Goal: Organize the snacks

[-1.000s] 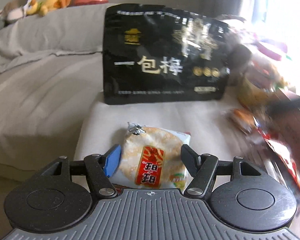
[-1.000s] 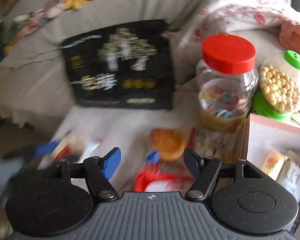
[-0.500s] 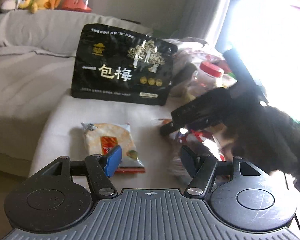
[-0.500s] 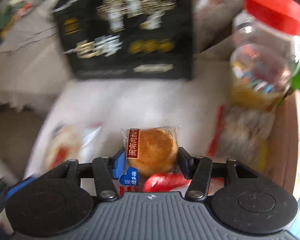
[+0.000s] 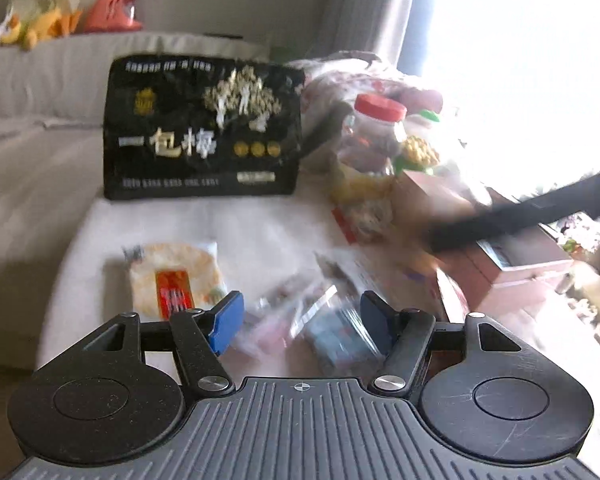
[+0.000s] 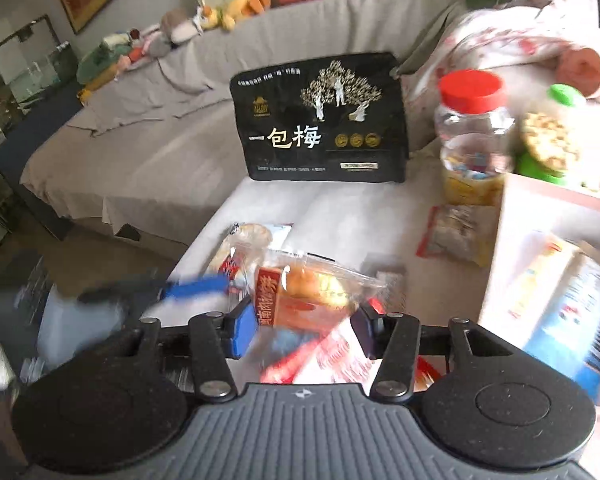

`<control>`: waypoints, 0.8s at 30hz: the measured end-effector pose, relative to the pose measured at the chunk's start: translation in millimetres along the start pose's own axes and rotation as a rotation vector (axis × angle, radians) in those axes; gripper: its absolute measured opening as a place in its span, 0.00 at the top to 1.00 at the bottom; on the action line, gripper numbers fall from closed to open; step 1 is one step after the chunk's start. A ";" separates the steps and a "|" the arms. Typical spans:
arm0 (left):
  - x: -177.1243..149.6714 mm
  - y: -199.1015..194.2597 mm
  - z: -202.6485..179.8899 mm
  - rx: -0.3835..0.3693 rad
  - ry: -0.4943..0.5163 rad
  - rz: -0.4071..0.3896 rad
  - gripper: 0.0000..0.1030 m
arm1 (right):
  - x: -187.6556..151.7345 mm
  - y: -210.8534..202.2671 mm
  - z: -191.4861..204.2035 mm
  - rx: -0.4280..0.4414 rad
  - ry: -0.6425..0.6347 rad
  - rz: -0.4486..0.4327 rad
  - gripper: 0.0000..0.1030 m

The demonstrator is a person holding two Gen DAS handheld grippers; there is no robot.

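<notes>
From the left wrist, the left gripper (image 5: 300, 316) stood with its jaws wide apart over the white table (image 5: 260, 224), gripping nothing. Blurred clear wrappers (image 5: 324, 320) lay on the cloth between and below the pads, not pinched. A round cracker pack (image 5: 176, 276) lay flat just left of the blue pad, its red label running toward the camera. A black bag (image 5: 204, 132) stood upright at the far edge, its long side level. A red-lidded jar (image 5: 370, 140) stood to its right, beside a pink box (image 5: 516, 264). A dark blurred bar, the right gripper (image 5: 520, 216), crossed above the box.

From the right wrist, the right gripper (image 6: 304, 320) had just been closing and was clamped on a cake pack (image 6: 312, 284), lifted clear of the table (image 6: 340, 208). The pack lay tilted, its long axis running from lower left to upper right, the red label strip at the left pad and the crimped end pointing right. The cracker pack (image 6: 248, 240) lay behind it. The blurred left gripper (image 6: 192, 290) reached in from the left. The bag (image 6: 324, 120) stood behind, the jar (image 6: 474, 132) to the right, and the box (image 6: 540, 216) open at the right edge.
</notes>
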State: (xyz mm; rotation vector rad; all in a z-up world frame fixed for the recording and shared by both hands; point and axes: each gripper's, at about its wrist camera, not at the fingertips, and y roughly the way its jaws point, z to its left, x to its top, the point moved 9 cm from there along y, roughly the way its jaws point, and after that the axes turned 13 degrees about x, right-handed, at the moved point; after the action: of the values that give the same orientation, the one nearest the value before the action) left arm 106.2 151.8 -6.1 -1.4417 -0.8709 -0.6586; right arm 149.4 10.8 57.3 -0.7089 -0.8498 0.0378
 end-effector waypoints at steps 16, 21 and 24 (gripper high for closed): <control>0.7 89.8 -23.1 0.034 0.131 0.162 0.39 | -106.9 -41.2 -51.4 -0.154 -0.043 0.030 0.52; 2.4 89.3 -17.1 0.056 0.122 0.165 0.48 | -110.0 -33.5 -66.8 -0.165 -0.025 -0.002 0.40; 7.1 96.6 -19.3 0.078 0.137 0.164 0.48 | -115.4 -26.6 -75.2 -0.209 -0.029 -0.002 0.39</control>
State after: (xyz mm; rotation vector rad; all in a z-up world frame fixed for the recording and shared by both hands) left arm 192.1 138.5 -52.8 -1.3646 -0.6570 -0.5856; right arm 117.8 -86.6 -38.5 -0.9058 -0.8902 -0.0432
